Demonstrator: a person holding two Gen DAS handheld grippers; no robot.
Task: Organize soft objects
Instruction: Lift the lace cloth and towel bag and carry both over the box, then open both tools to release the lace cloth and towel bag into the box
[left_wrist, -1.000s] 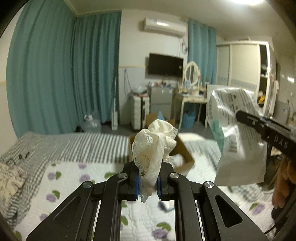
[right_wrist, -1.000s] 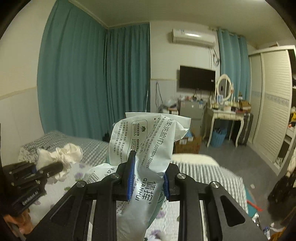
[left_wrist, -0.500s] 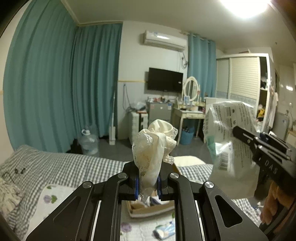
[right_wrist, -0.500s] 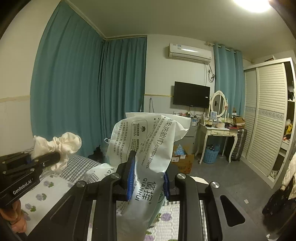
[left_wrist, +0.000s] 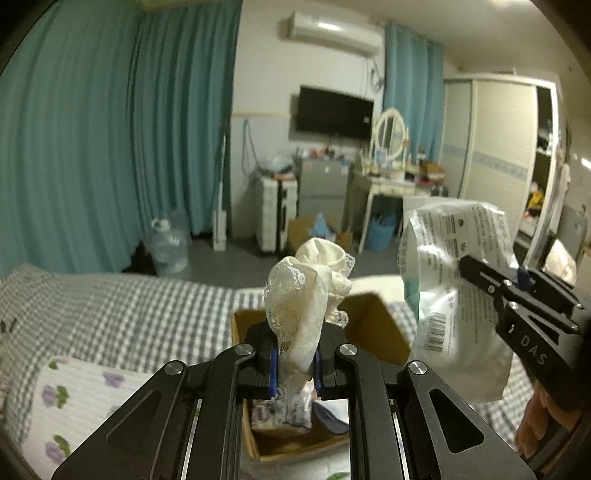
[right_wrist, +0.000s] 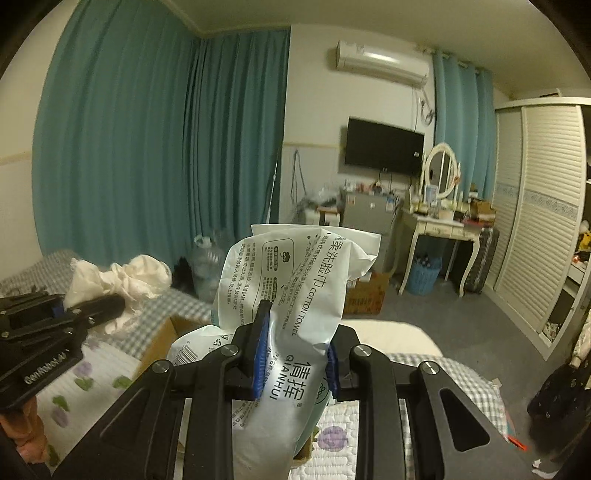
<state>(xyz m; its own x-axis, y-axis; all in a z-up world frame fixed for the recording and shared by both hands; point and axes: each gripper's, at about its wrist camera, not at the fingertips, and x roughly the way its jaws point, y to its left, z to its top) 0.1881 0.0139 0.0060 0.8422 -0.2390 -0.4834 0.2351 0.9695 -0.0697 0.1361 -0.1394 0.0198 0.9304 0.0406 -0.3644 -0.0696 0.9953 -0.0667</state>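
Note:
My left gripper (left_wrist: 295, 363) is shut on a cream lace cloth (left_wrist: 306, 291) that bunches up above its blue pads. It hangs just over an open cardboard box (left_wrist: 373, 325) on the bed, which holds a few packets. My right gripper (right_wrist: 295, 354) is shut on a white cotton towel pack (right_wrist: 295, 280) with printed text. In the left wrist view that pack (left_wrist: 454, 280) hangs to the right of the box. From the right wrist view, the left gripper (right_wrist: 92, 306) with the cloth (right_wrist: 122, 277) sits at the left, and the box (right_wrist: 162, 336) lies below.
The bed has a grey checked cover (left_wrist: 110, 302) and a floral quilt (left_wrist: 74, 391). Beyond it are teal curtains (left_wrist: 110, 129), a water jug (left_wrist: 168, 251), a dressing table (right_wrist: 439, 229), a blue basket (right_wrist: 423, 277), another cardboard box (right_wrist: 365, 291) on the floor and a wardrobe (right_wrist: 535, 221).
Both grippers have come forward and down toward the bed with their loads still held. The cardboard box now lies right under the left gripper's fingers.

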